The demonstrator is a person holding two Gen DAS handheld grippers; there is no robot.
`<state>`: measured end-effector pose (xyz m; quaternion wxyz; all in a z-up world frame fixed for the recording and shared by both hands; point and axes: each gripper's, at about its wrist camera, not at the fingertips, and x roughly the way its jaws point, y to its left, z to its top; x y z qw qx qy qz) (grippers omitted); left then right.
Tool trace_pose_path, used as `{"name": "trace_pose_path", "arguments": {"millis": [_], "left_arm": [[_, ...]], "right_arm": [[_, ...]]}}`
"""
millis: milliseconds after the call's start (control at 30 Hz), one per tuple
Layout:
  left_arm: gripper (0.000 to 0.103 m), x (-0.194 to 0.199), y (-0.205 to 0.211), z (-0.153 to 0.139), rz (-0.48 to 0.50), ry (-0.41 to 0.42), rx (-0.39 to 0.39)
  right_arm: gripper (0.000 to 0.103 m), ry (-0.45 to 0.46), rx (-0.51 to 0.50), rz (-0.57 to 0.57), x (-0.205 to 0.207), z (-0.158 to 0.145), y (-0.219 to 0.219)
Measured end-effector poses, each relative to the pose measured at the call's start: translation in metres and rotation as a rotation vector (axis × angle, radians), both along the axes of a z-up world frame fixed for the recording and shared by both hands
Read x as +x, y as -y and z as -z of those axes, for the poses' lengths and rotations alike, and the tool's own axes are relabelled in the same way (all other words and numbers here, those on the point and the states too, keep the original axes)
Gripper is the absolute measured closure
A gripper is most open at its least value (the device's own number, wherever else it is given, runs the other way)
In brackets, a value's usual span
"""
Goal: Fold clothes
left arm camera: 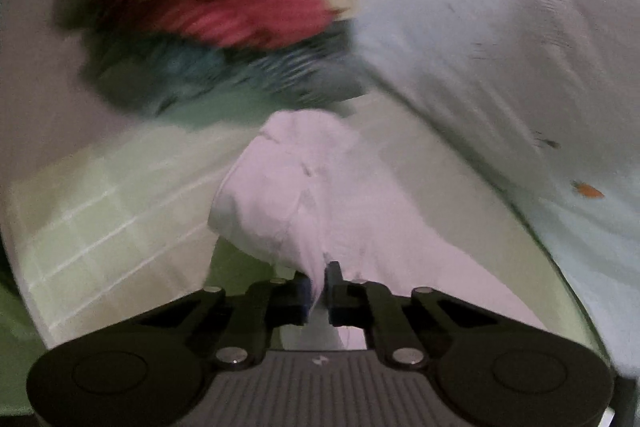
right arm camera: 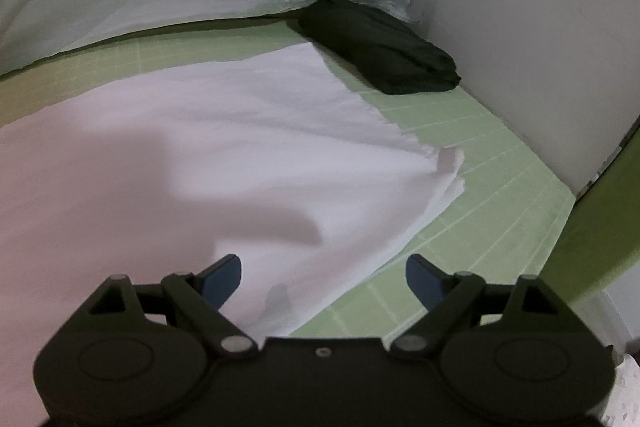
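here, the left gripper (left arm camera: pixel 320 291) pinches the white garment (left arm camera: pixel 288 195) thinly; it could slip. the right gripper (right arm camera: pixel 323 281) hangs released over the hem.

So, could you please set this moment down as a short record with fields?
surface: green grid sheet
garment: white cloth, spread on the sheet
left gripper: shut on a bunched fold of the white cloth
right gripper: open above the cloth's edge
also there: dark folded garment; blurred pile of clothes

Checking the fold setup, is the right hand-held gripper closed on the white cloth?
No, the right hand-held gripper stands wide open above the white cloth, its pads clear of the fabric.
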<state>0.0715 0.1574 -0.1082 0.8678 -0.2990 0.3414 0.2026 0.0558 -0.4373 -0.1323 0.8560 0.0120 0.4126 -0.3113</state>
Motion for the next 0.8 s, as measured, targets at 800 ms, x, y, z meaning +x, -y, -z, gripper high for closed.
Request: {"name": "trace_pose_path", "arguments": {"millis": [800], "left_arm": [[0.085,0.07,0.209,0.054,0.452,-0.227,0.048]], "right_arm": [[0.013,0.039,0.088,0.03,-0.004,0.009,0.117]]}}
